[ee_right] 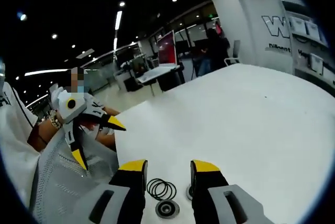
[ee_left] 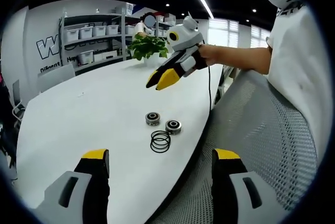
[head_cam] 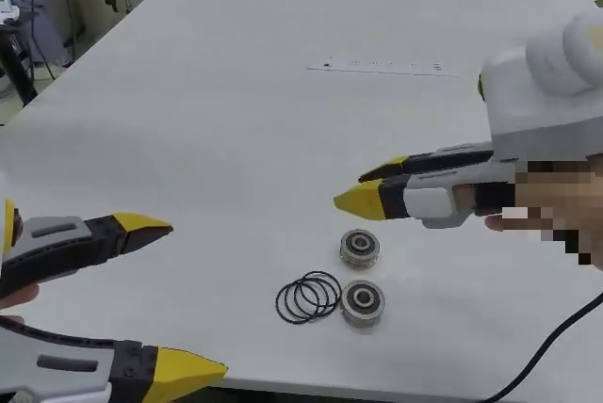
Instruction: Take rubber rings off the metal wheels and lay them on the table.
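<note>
Two metal wheels (head_cam: 359, 247) (head_cam: 363, 300) lie flat near the table's front edge, one behind the other. A small pile of black rubber rings (head_cam: 309, 298) lies on the table touching the nearer wheel's left side. My right gripper (head_cam: 350, 190) hovers open just above and behind the far wheel, with nothing between its jaws. My left gripper (head_cam: 193, 298) is wide open at the lower left, well clear of the rings. From the left gripper view, the wheels (ee_left: 153, 119) (ee_left: 173, 126) and the rings (ee_left: 160, 141) lie ahead of the jaws. The right gripper view looks down on the rings (ee_right: 161, 189) and one wheel (ee_right: 167, 209).
The white table (head_cam: 236, 111) stretches far back and left, bare apart from a faint printed strip (head_cam: 382, 66). A black cable (head_cam: 546, 351) runs off the front right edge. A potted plant (ee_left: 148, 46) stands at the table's far end.
</note>
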The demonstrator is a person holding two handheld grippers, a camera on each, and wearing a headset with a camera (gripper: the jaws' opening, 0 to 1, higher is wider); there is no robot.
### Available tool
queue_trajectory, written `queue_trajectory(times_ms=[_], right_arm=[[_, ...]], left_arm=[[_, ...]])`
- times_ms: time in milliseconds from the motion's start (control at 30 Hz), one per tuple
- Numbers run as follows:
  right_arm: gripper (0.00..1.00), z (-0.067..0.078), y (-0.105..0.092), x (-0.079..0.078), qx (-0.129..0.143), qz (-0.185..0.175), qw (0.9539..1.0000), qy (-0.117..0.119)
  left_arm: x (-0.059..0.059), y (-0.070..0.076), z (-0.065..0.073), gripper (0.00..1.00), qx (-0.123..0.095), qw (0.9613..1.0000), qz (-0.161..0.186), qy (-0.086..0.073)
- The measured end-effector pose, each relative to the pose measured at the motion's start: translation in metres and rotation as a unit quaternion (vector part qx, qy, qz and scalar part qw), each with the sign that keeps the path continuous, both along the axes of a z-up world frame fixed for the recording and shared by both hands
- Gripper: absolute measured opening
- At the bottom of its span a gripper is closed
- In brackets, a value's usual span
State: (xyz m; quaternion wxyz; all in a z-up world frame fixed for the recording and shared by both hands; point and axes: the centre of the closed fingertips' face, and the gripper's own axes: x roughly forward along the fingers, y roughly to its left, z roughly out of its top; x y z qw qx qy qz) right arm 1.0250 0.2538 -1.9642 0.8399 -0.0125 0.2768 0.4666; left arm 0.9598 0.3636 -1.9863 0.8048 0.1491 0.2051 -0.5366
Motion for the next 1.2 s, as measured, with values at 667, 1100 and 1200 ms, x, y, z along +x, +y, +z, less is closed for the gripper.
queue_trajectory(times_ms=[667,1100,1200], right_arm=[[0.71,0.022,-0.045,-0.063,0.016,0.034,0.9933,-0.109],[0.96,-0.043,-0.076,-0.087,-0.045,-0.015,0.9976,-0.05],[0.97,-0.05,-0.076,-0.09,-0.053,-0.017,0.9976,-0.042]], left_arm=[[-0.001,-0.007,0.002,0.88,0.015,0.999,-0.04,-0.015],[0.005,-0.001,0.002,0.91,0.008,0.9995,-0.027,-0.009],[0.007,0.003,0.002,0.92,0.001,0.9998,-0.019,-0.006]])
